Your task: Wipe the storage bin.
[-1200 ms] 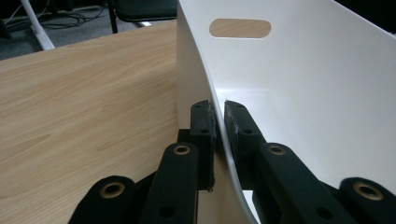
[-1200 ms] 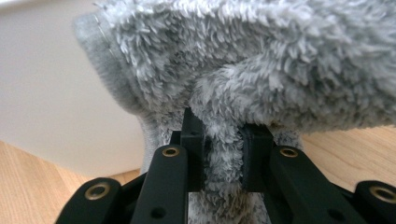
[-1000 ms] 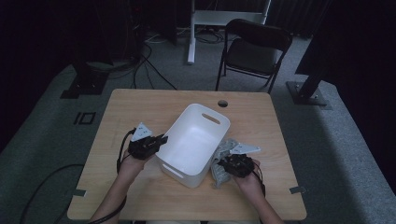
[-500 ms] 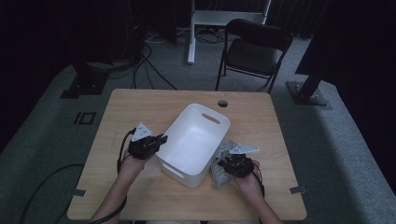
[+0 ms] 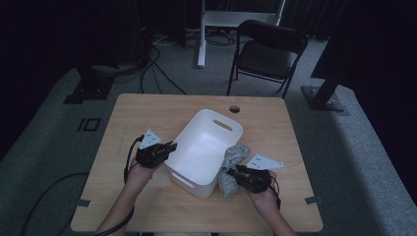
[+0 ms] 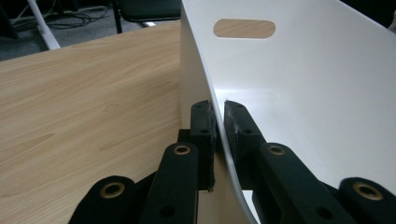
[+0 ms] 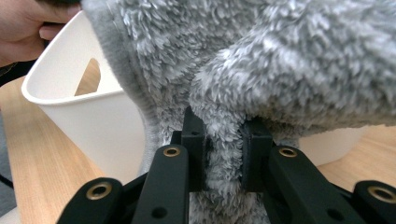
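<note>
The grey fleece cloth (image 5: pixel 231 167), pinched in the closed jaws of the right gripper (image 5: pixel 235 172), has drawn closer against the white tub (image 5: pixel 209 147) since a second ago, so loading appears imminent. The left gripper (image 5: pixel 169 146) stays clamped on the tub's rim on the table (image 5: pixel 147 113).

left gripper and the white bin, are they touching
Touching. In the left gripper view the left gripper has its jaws shut on the white bin, one jaw pressed against each face of its thin wall.

One white bin (image 5: pixel 206 147), one grey fluffy cloth (image 5: pixel 231 167), two tools, one chair (image 5: pixel 268 54)
</note>
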A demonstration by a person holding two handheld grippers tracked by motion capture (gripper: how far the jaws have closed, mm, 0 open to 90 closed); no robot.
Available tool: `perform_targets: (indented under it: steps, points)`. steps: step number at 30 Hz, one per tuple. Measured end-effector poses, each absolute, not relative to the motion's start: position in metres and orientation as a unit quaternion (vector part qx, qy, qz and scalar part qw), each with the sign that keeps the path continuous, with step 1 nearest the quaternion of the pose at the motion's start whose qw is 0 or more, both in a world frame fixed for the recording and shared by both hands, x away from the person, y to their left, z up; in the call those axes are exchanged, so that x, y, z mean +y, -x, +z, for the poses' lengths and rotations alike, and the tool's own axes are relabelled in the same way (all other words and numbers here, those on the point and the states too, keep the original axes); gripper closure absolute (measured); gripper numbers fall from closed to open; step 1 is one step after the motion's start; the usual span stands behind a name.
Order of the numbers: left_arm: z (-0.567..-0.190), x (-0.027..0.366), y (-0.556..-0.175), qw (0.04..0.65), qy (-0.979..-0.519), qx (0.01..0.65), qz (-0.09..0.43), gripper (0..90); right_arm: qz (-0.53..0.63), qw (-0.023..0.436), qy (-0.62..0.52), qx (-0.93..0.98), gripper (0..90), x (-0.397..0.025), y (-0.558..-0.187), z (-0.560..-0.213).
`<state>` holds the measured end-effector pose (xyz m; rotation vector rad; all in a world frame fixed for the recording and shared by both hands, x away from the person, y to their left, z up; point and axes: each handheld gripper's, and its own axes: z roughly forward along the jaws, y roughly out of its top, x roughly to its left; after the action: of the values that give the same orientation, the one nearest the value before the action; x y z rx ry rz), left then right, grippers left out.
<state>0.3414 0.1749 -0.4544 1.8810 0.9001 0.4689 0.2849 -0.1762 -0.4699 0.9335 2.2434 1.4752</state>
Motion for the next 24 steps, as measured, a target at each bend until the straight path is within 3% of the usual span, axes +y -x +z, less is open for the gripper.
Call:
perform_targets:
  steps: [24]
  points:
    - [-0.455,0.172,-0.340,0.479,-0.773,0.363,0.203,82.3,0.453,0.127,-0.354,0.808,75.7,-0.176,-0.307,-0.496]
